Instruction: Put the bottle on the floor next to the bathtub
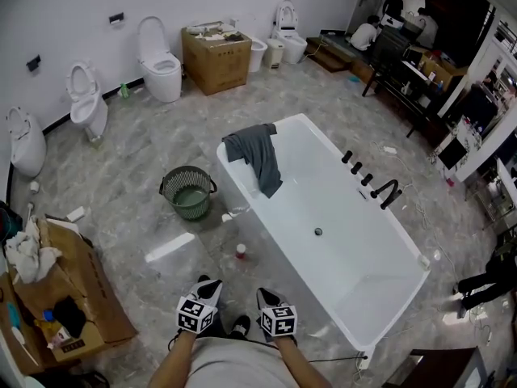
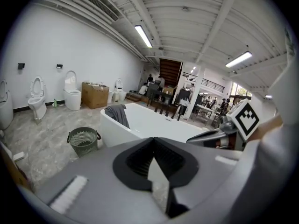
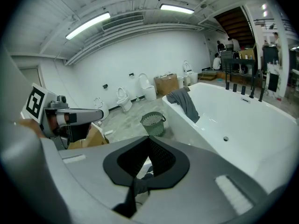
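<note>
Looks done: bottle (image 1: 240,251) on floor at tub's (image 1: 355,249) eight o'clock; your left gripper (image 1: 207,288) and right gripper (image 1: 266,297) pressed together, empty.

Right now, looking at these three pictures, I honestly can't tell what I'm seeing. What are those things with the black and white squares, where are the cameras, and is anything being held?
A person holds a hand tool in each hand: the left gripper and the right gripper. The marker cube on each is simply part of the tool. The head view comes from a camera on the person's head, looking steeply down. The other two views come from cameras riding on each gripper. On the floor stand a white bathtub with a grey towel over its rim, a green basket, and a small bottle beside the tub. Both grippers' fingers are closed together and hold nothing.
</note>
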### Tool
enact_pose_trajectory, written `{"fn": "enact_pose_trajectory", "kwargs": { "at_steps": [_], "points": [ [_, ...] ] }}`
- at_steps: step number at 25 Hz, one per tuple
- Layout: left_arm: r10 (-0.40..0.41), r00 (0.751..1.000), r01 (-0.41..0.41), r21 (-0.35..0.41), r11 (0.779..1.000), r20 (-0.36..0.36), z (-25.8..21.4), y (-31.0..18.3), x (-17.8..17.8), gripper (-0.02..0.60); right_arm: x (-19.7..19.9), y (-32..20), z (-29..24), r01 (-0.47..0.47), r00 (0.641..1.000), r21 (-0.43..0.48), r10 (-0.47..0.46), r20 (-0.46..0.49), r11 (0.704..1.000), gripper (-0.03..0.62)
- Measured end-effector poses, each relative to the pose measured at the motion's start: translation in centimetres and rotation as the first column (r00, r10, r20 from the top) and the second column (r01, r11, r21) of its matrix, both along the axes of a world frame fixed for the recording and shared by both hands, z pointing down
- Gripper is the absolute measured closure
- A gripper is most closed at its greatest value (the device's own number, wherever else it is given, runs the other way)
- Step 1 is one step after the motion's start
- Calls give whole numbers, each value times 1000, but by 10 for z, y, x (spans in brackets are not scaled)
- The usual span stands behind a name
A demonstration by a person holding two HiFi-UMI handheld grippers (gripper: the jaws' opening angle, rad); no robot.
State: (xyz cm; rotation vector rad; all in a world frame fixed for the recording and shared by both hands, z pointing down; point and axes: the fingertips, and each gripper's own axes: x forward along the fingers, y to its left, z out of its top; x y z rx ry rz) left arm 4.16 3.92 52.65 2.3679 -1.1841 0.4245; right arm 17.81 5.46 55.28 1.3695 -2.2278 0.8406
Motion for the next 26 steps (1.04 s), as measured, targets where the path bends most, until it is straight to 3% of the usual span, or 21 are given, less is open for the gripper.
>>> {"fn": "enact_pose_trajectory", "kwargs": {
  "at_steps": [20,26],
  "points": [
    [1,1000,-1,-28,1000,30,6,18,12,522,13,20,3,-3,1000,5,3,2,1000,592],
    [2,1000,-1,-26,1000,30,7,17,15,523,6,24,3,34,999,13,-34,-2,999,592]
  ]
}}
